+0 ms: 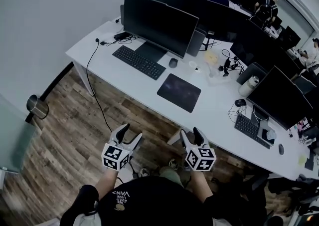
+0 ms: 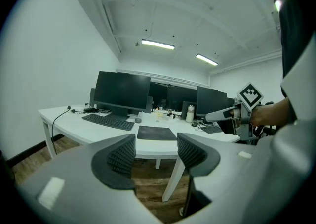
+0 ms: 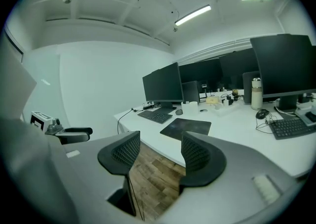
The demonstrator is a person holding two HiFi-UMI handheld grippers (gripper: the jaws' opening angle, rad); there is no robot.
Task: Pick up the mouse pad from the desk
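The mouse pad (image 1: 179,92) is seen flat on the counter (image 1: 99,53) at frame centre; left claw (image 1: 131,131) and right claw (image 1: 191,132) are held spread, empty, below it over the wooden floor (image 1: 75,135)

White desk (image 1: 139,88) carries a dark mouse pad (image 1: 179,92), keyboard (image 1: 138,62), mouse (image 1: 173,63) and monitor (image 1: 159,24)

The mouse pad (image 1: 179,92) is near black, the tabletop (image 1: 214,98) white. The floor (image 1: 75,135) shows brown wood-grain planks; the left claw (image 1: 132,131) and right claw (image 1: 190,131) wear black-and-white square markers.
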